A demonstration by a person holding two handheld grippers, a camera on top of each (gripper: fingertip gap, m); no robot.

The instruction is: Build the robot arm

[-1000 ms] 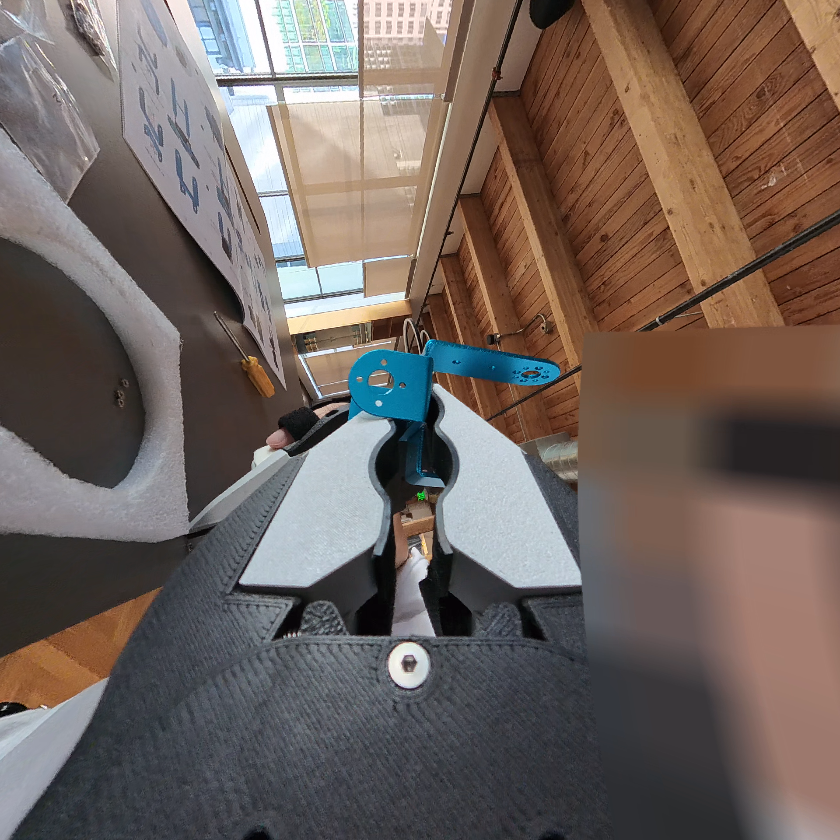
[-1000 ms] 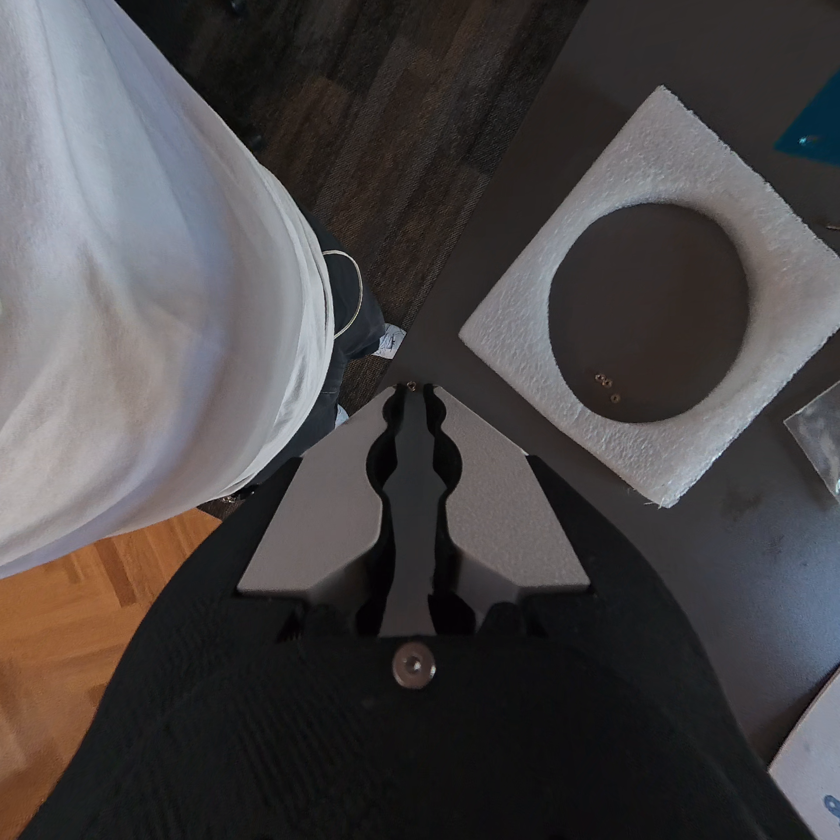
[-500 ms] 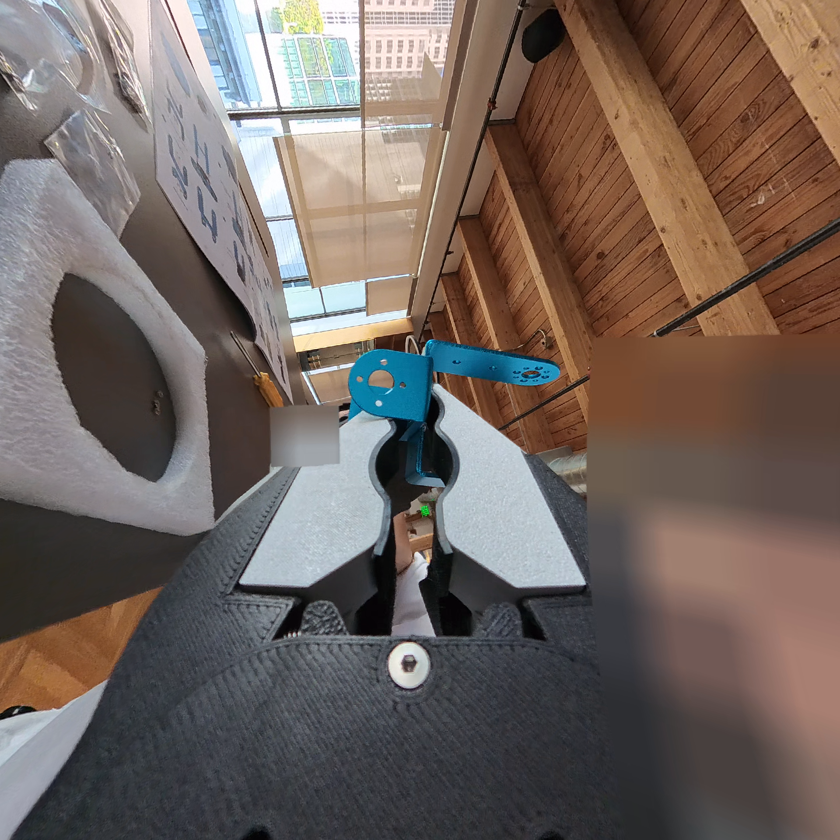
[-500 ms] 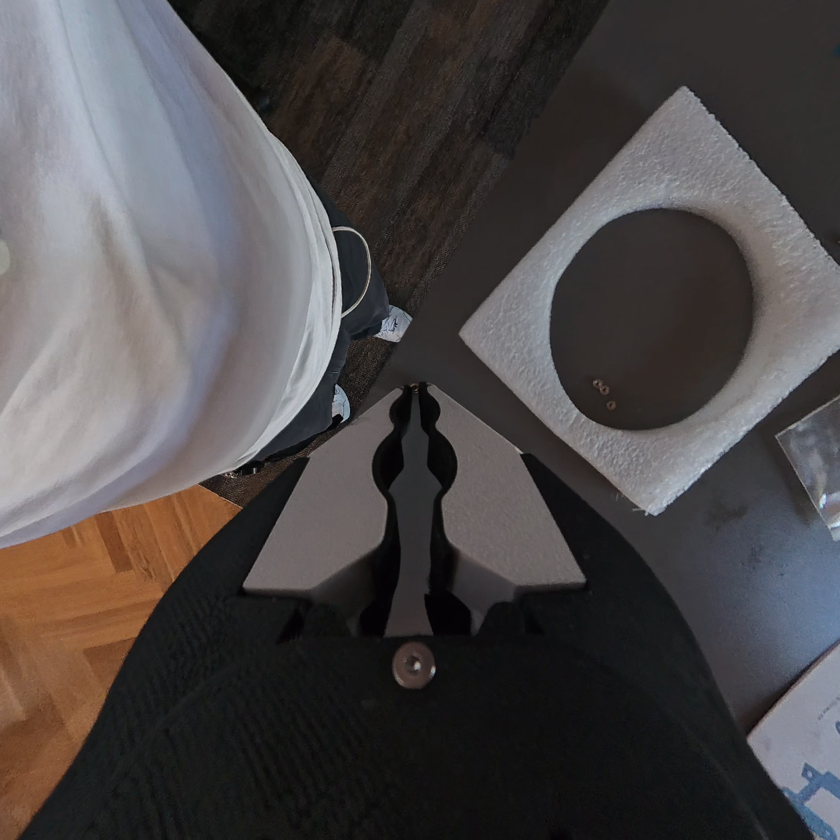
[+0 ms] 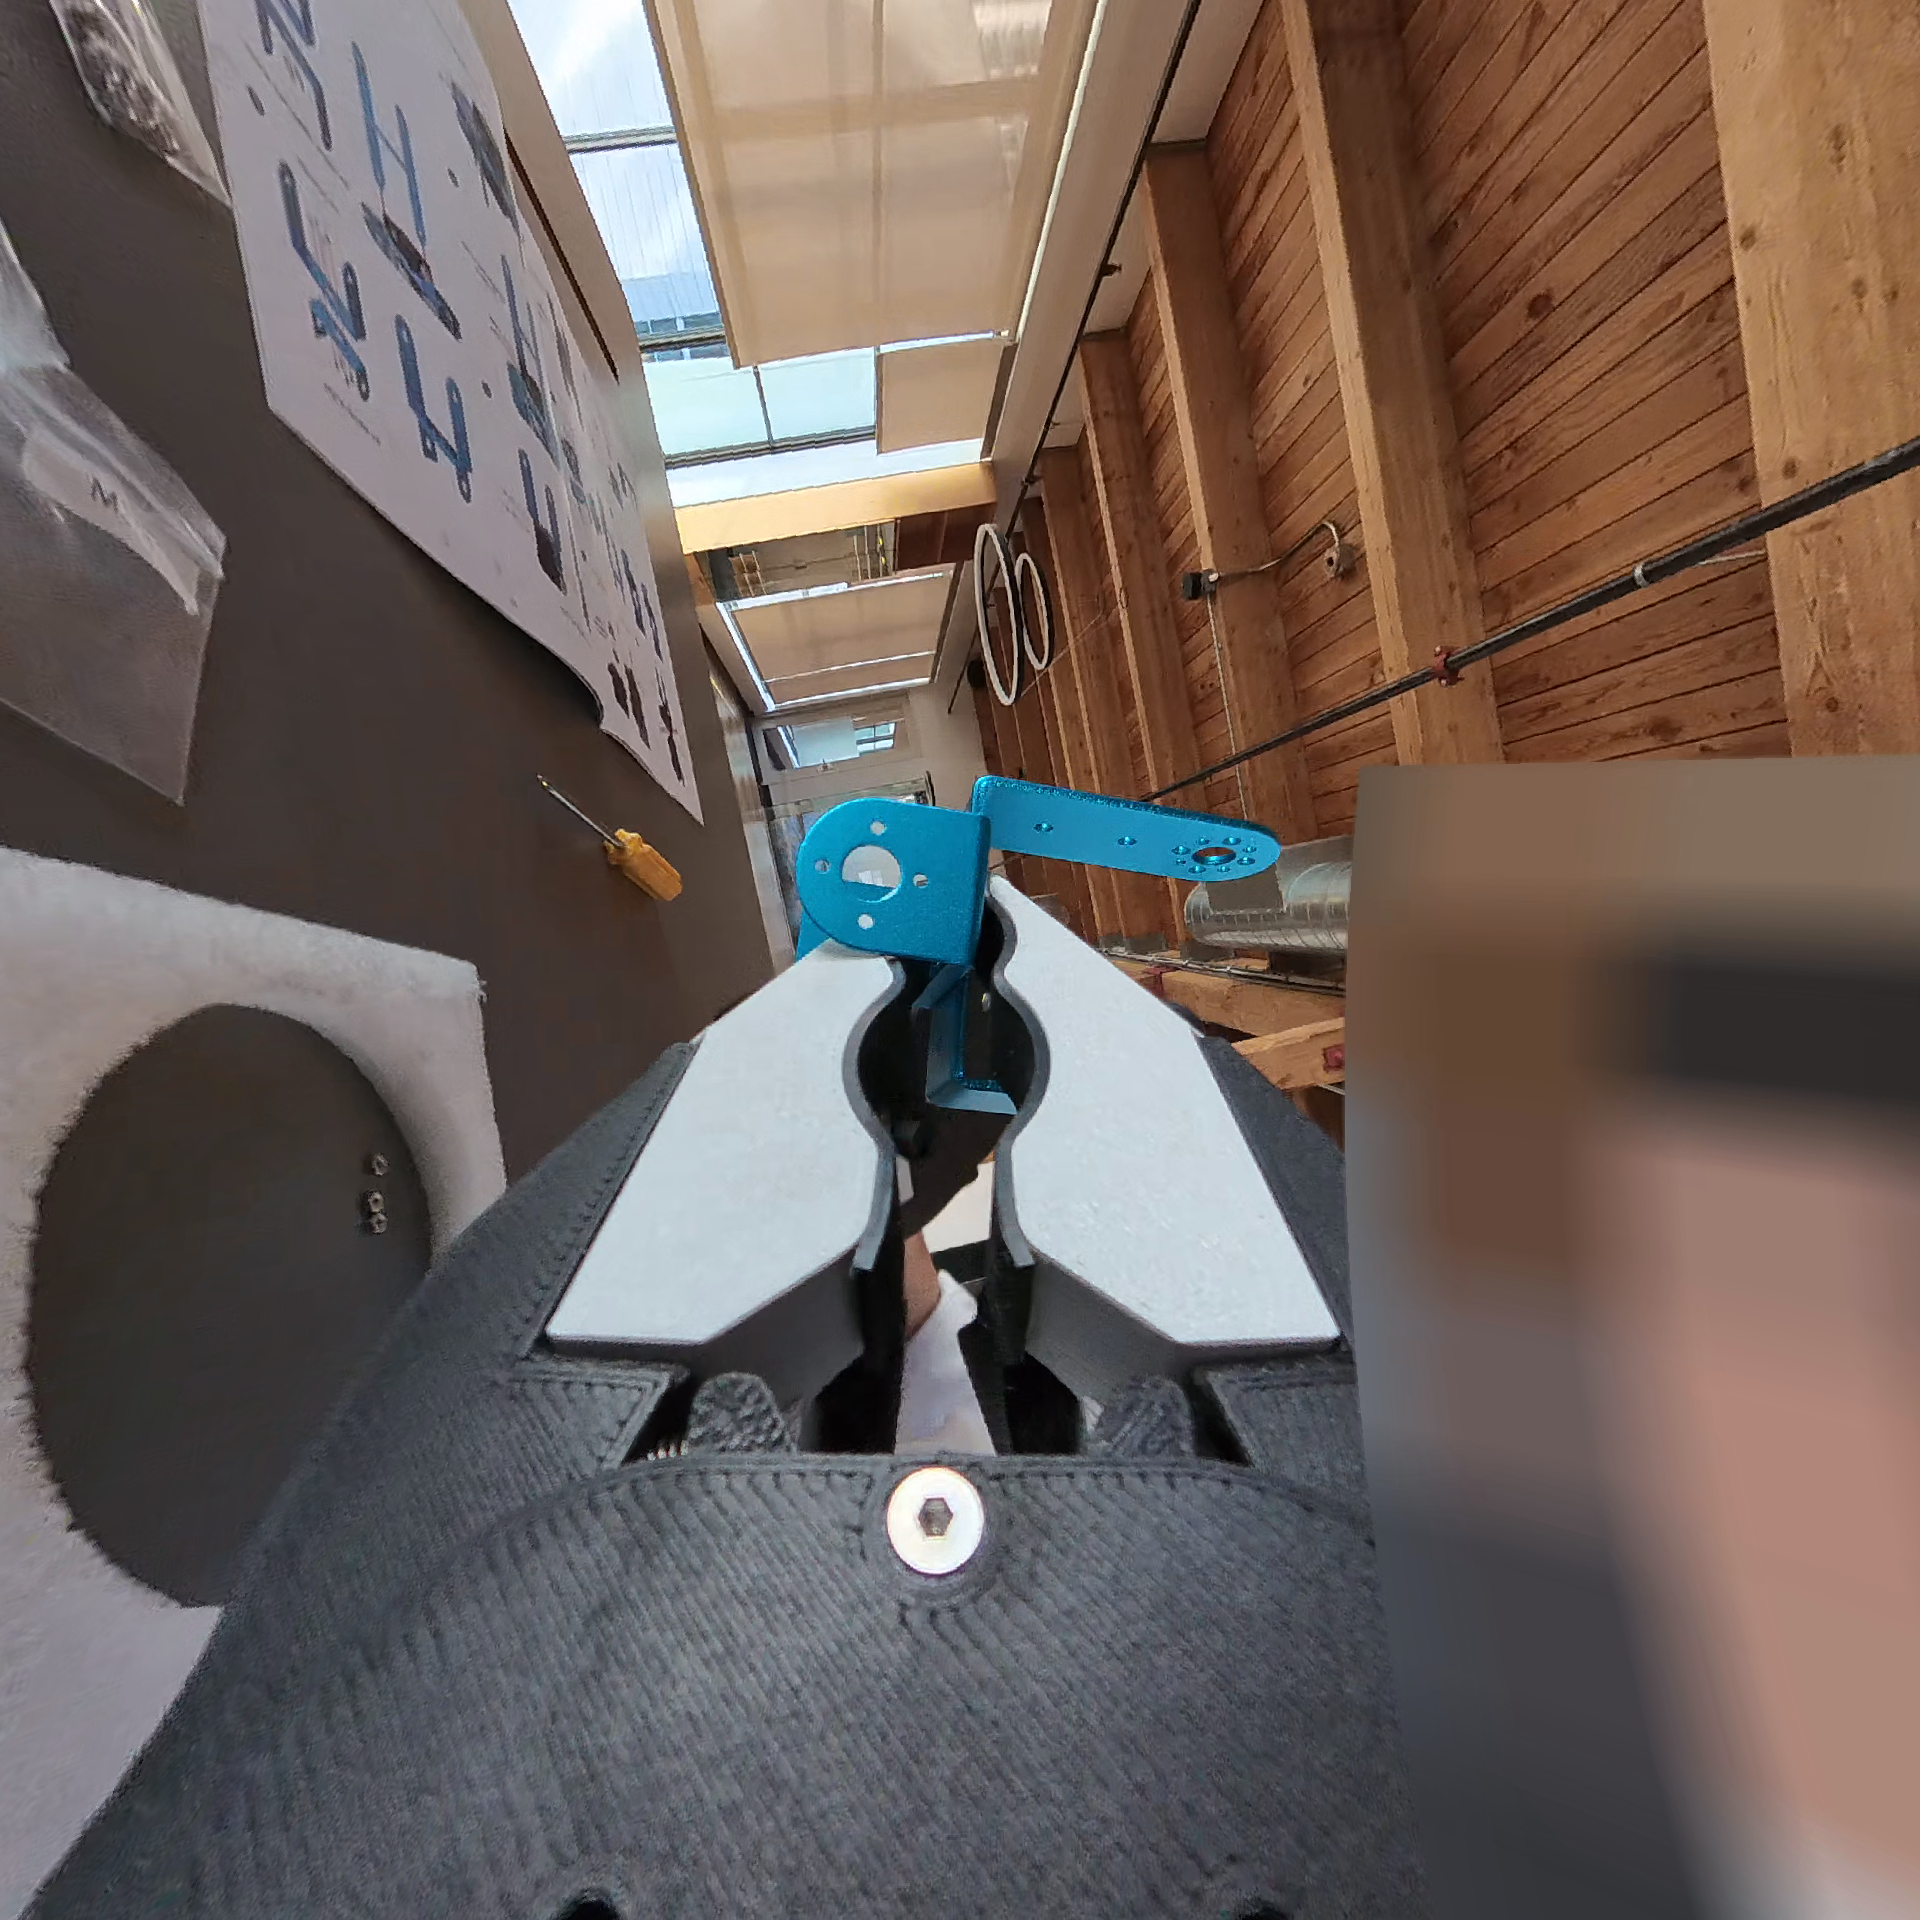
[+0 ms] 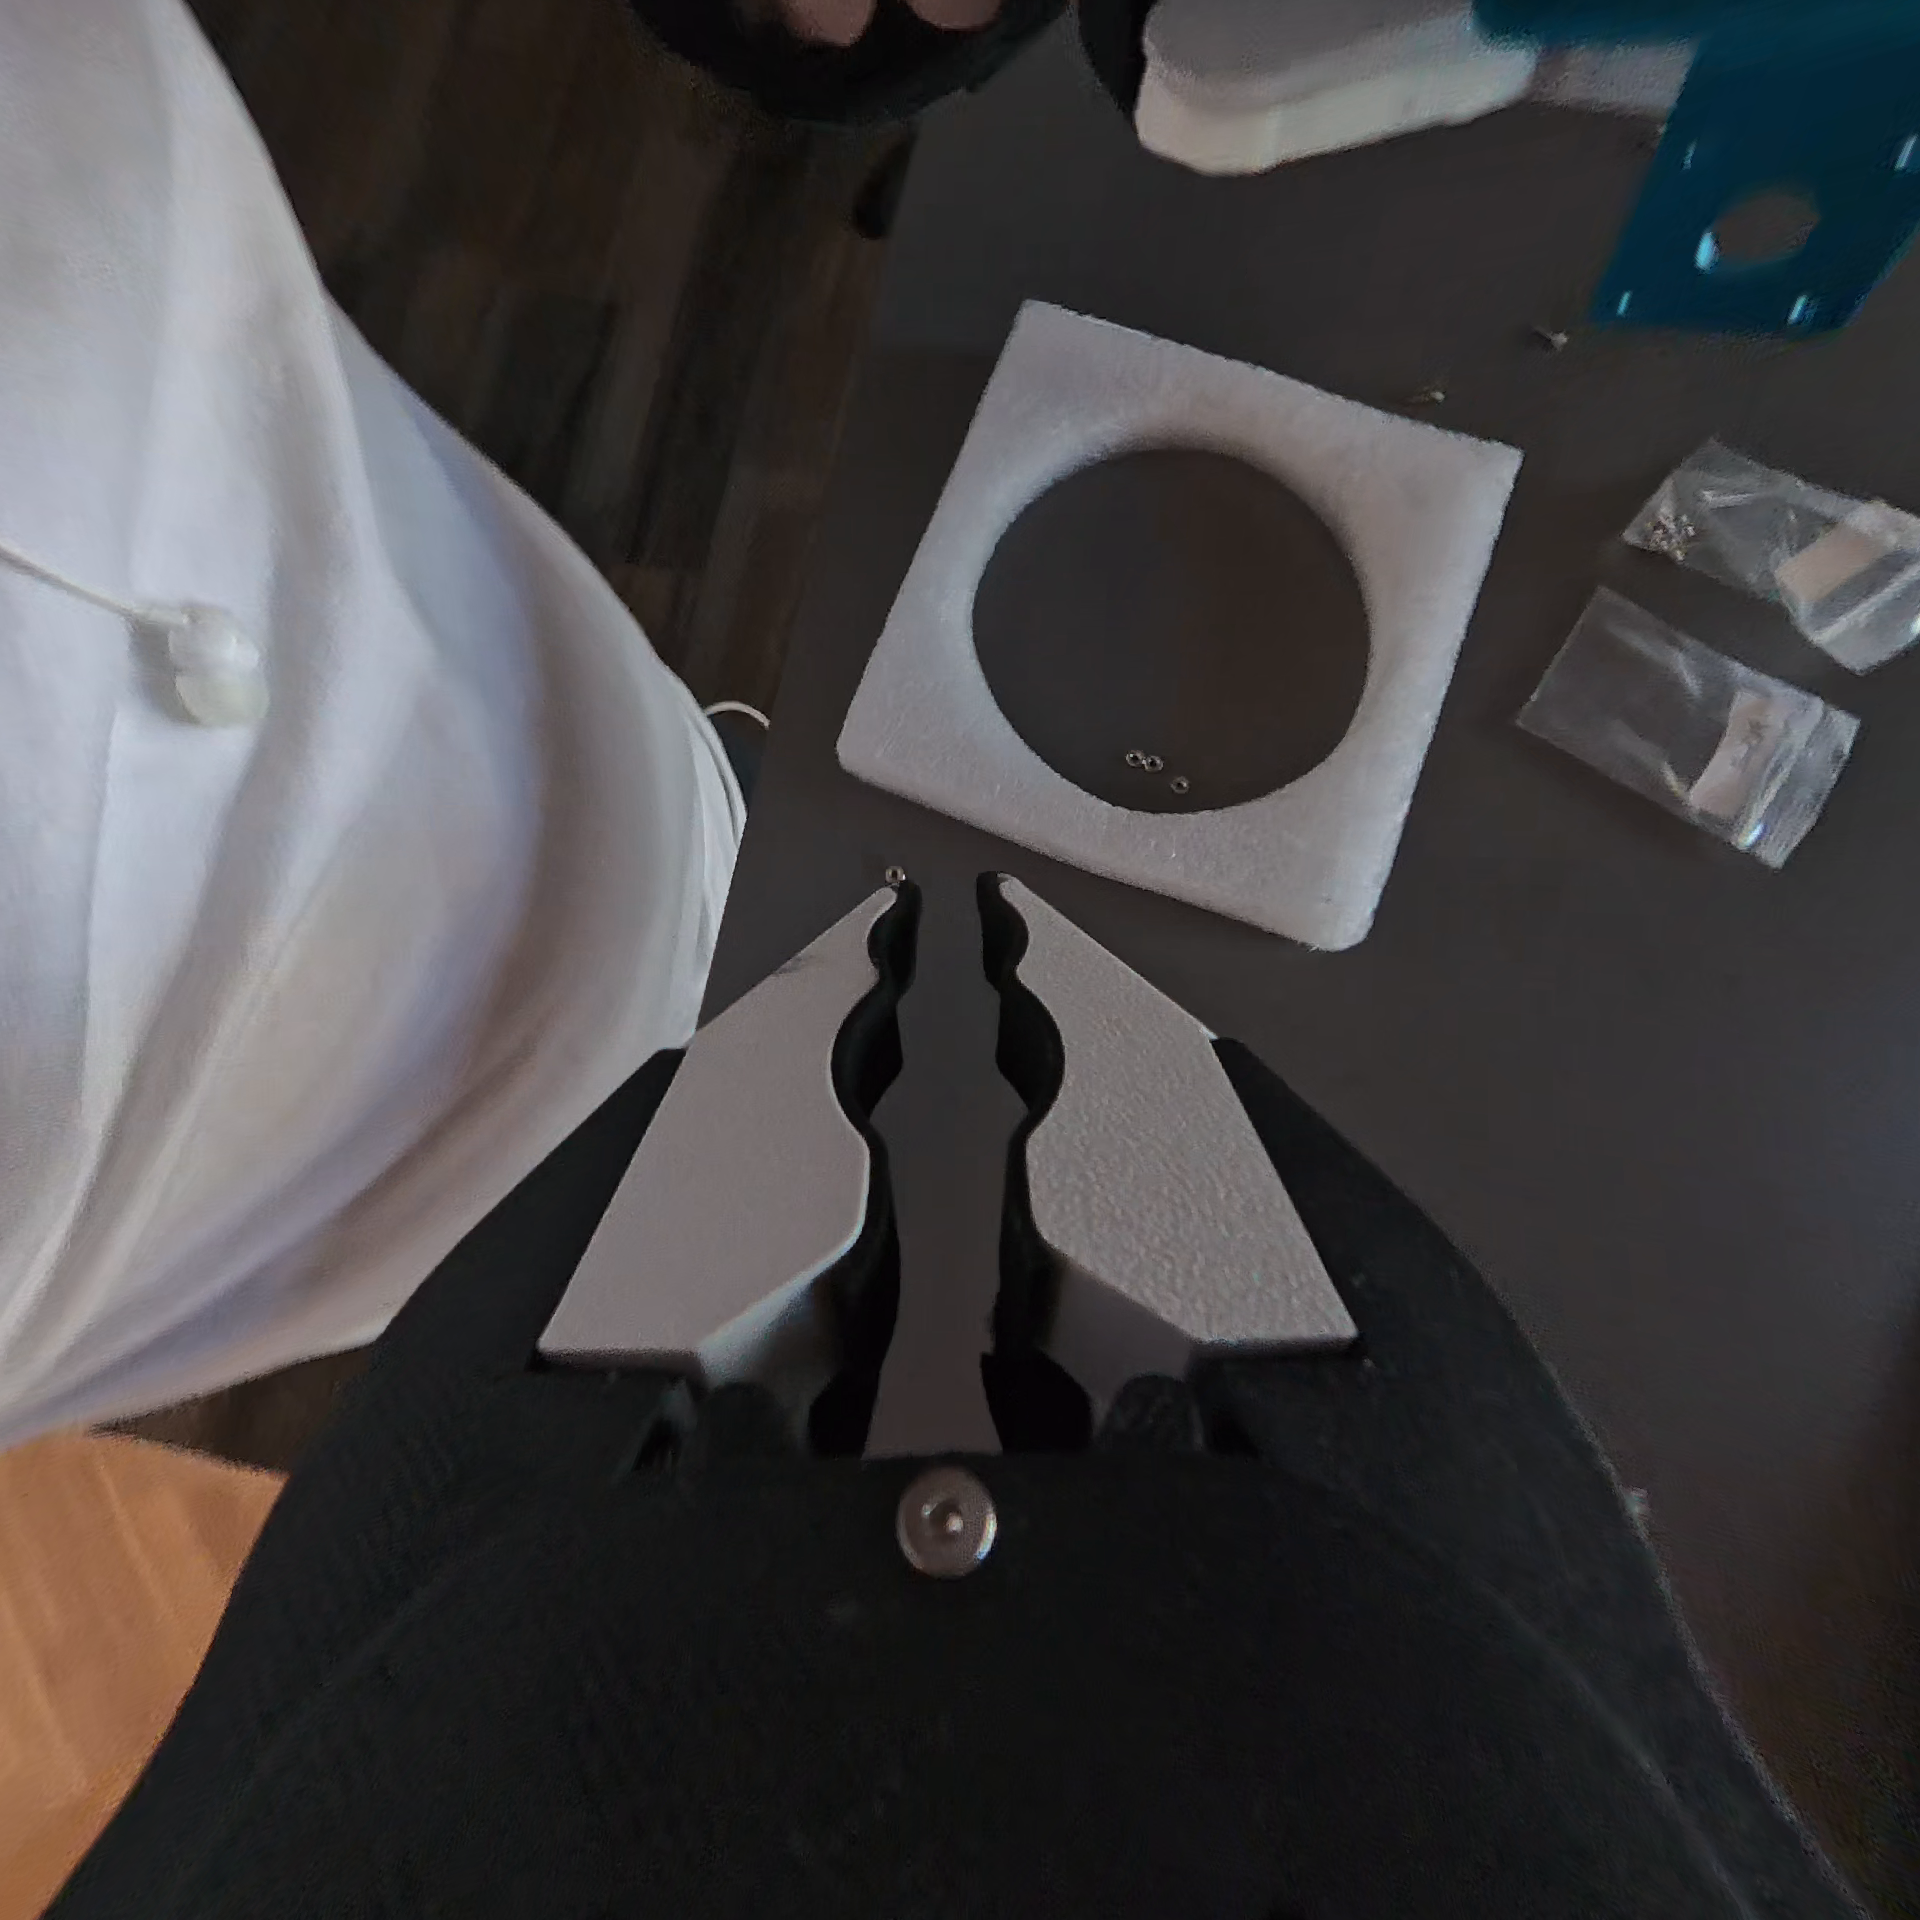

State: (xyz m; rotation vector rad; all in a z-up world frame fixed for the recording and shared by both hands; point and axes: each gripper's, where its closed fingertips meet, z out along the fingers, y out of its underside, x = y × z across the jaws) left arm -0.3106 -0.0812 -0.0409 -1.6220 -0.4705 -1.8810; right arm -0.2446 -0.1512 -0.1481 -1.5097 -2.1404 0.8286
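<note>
Plank-clad timber ceiling [image 5: 1558, 416] with beams, shaded windows [image 5: 831, 208], dark tabletop [image 6: 1558, 1091], wood floor [image 6: 104, 1610].

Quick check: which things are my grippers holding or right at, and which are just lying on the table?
Held or nearest:
- blue bracket, clamped in the left gripper
- small nut, beside the open right gripper

Lying about:
- foam square, three nuts in its hole
- two clear bags
- screwdriver
- printed sheet
</note>
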